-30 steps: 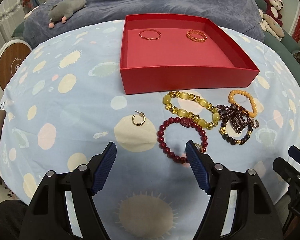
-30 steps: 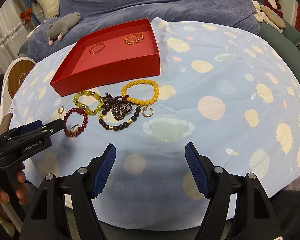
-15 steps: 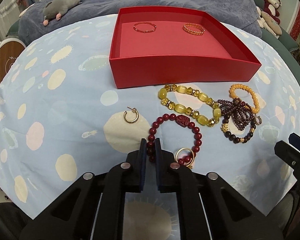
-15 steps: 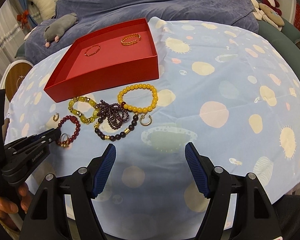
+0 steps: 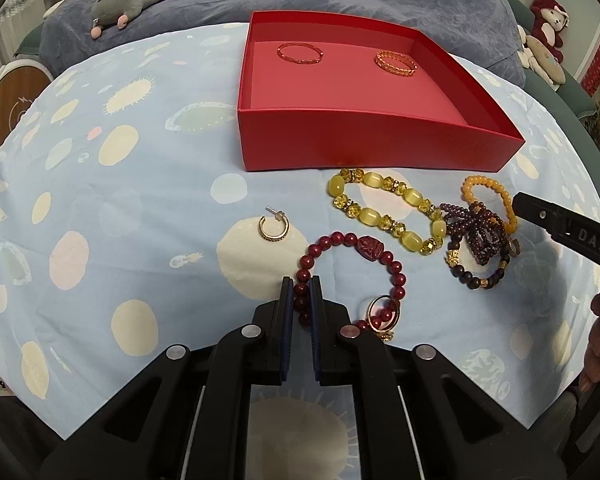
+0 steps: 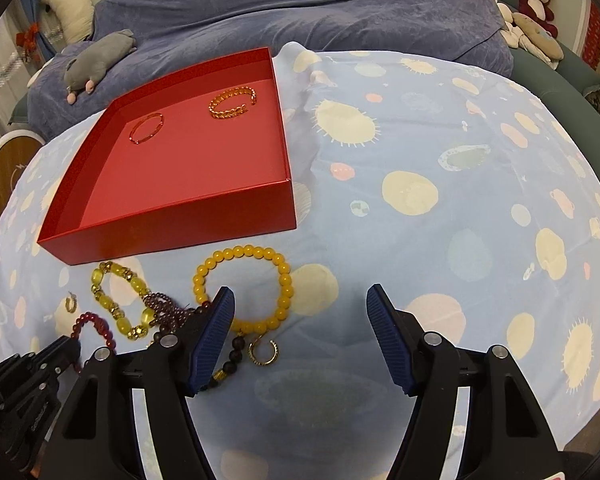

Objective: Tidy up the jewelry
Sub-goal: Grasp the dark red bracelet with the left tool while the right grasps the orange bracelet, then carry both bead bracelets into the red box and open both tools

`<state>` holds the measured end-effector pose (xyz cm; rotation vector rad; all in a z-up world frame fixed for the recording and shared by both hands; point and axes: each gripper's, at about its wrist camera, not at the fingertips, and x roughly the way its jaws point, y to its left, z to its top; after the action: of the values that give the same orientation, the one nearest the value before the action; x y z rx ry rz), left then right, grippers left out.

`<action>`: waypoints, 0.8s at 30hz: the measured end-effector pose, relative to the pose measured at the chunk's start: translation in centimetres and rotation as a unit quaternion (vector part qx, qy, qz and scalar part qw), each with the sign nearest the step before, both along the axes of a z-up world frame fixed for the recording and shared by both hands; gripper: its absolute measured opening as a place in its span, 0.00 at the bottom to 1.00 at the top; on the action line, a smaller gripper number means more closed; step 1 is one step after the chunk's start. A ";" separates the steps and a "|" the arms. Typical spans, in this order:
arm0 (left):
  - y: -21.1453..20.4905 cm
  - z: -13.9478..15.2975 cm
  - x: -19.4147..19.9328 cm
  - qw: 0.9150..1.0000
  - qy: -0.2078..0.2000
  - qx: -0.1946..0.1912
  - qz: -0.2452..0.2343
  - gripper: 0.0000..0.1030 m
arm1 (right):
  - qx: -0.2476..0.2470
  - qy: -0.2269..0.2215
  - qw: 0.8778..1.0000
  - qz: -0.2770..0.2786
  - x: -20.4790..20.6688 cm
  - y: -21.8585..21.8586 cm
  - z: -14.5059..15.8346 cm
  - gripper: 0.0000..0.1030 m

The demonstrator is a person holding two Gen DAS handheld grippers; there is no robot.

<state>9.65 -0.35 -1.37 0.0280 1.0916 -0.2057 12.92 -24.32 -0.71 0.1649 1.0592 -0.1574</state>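
A: What has the left tool [image 5: 300,300] got?

B: Its blue pads are pinched tight on the beads of the dark red bracelet [image 5: 352,276], at about 8 o'clock on the loop. The bracelet lies on the spotted cloth [image 5: 140,200] covering the surface, and a gold ring [image 5: 383,312] sits against its beads at 5 o'clock.

A: And the right tool [image 6: 300,312]?

B: Its jaws are wide but closing, with nothing pressed between the pads. The orange bracelet [image 6: 244,288] lies partly in the gap, toward the left pad, and a gold hoop earring [image 6: 264,354] sits just below it.

A: Where is the rest of the jewelry?

B: In the left view, a second hoop earring [image 5: 273,229] lies alone at 10 o'clock from the red bracelet. The yellow bracelet [image 5: 384,212] is at 1 o'clock from it, just in front of the box [image 5: 360,148]. To the yellow bracelet's right, a purple strand [image 5: 476,232] and a dark bead bracelet [image 5: 472,276] are tangled together, touching the orange one.

A: And inside the box?

B: Two bangles on its floor near the far wall: a thin reddish one [image 5: 300,53] at 11 o'clock, a gold chain-patterned one [image 5: 395,63] at 1 o'clock, well apart.
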 end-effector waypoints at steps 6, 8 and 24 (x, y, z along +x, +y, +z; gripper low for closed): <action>0.0 0.0 0.2 1.000 0.001 0.000 -0.002 0.08 | -0.003 0.014 1.000 0.012 1.3 0.6 -1.4 0.43; 0.1 0.0 0.3 1.000 0.004 -0.002 -0.001 0.08 | -0.014 0.008 1.000 0.022 1.3 1.1 -1.4 0.35; -0.9 4.6 -0.4 1.000 -0.021 -0.018 -0.009 0.07 | 0.040 -0.039 0.998 0.033 -2.2 1.7 3.5 0.07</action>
<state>9.20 -1.26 3.25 0.0091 1.0451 -0.2393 10.68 -22.66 2.83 0.2065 0.9925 -0.0489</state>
